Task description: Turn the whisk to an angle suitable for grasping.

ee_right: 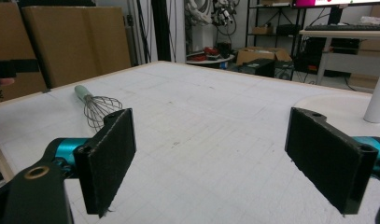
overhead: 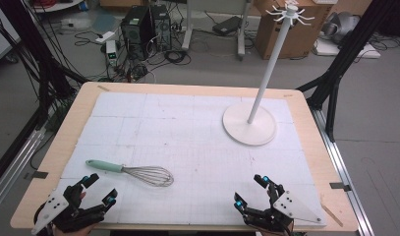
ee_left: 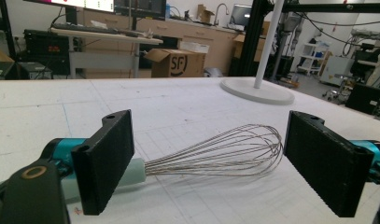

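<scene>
A wire whisk (overhead: 138, 173) with a pale green handle lies flat on the white mat, handle to the left. My left gripper (overhead: 100, 189) sits open at the near left corner, just short of the whisk. In the left gripper view the whisk (ee_left: 220, 151) lies a little beyond the wide-apart jaws of the left gripper (ee_left: 208, 170). My right gripper (overhead: 249, 191) rests open near the front edge at the right, holding nothing. From the right gripper view the whisk (ee_right: 98, 108) is farther off to the left, beyond the open right gripper (ee_right: 211, 161).
A white stand with a round base (overhead: 249, 124) and a tall pole (overhead: 271, 64) topped by hooks stands at the back right of the mat. The wooden table edge (overhead: 50, 157) frames the mat. Computers, cables and boxes sit on the floor beyond.
</scene>
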The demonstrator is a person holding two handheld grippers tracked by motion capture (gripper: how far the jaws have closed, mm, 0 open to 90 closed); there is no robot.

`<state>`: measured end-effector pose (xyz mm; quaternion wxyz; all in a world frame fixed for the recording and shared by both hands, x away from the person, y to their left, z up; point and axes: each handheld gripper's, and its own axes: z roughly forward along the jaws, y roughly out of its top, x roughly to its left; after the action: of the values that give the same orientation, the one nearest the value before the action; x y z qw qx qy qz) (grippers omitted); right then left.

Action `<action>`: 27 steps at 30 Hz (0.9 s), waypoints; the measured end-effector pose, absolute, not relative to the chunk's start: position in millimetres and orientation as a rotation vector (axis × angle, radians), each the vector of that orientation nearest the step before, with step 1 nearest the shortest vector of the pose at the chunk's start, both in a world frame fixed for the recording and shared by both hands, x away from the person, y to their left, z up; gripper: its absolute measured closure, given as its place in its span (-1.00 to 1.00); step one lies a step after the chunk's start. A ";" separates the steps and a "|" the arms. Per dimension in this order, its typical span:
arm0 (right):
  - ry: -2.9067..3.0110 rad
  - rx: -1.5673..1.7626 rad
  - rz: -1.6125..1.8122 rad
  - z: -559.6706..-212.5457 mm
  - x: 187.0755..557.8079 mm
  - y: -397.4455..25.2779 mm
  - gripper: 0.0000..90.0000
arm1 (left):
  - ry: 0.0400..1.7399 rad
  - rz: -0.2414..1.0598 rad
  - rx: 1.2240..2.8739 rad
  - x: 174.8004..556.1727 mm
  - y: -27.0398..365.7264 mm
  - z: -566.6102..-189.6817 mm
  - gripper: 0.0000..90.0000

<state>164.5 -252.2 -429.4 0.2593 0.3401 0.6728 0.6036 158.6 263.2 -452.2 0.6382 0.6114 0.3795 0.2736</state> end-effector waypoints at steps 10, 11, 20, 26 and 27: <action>1.817 0.926 1.636 -430.0 164.5 -252.2 -0.66 | 0.830 0.618 1.417 161.5 261.5 -452.7 0.14; 1.813 0.933 1.634 -430.3 164.1 -252.6 -0.66 | 0.831 0.606 1.421 164.0 262.1 -452.4 0.18; 1.844 0.928 1.599 -432.2 165.3 -250.1 -0.65 | 0.883 0.552 1.461 178.5 282.8 -446.1 0.82; 1.874 0.903 1.578 -433.1 166.1 -246.0 -0.65 | 0.974 0.503 1.485 191.6 302.2 -442.4 0.99; 1.872 0.901 1.578 -433.1 166.0 -246.0 -0.65 | 0.987 0.505 1.490 193.7 305.8 -440.5 1.00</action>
<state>166.0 -246.0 -433.1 0.2632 0.3333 0.6921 0.5836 193.7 305.8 -440.5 0.5989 0.6426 0.4254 0.2178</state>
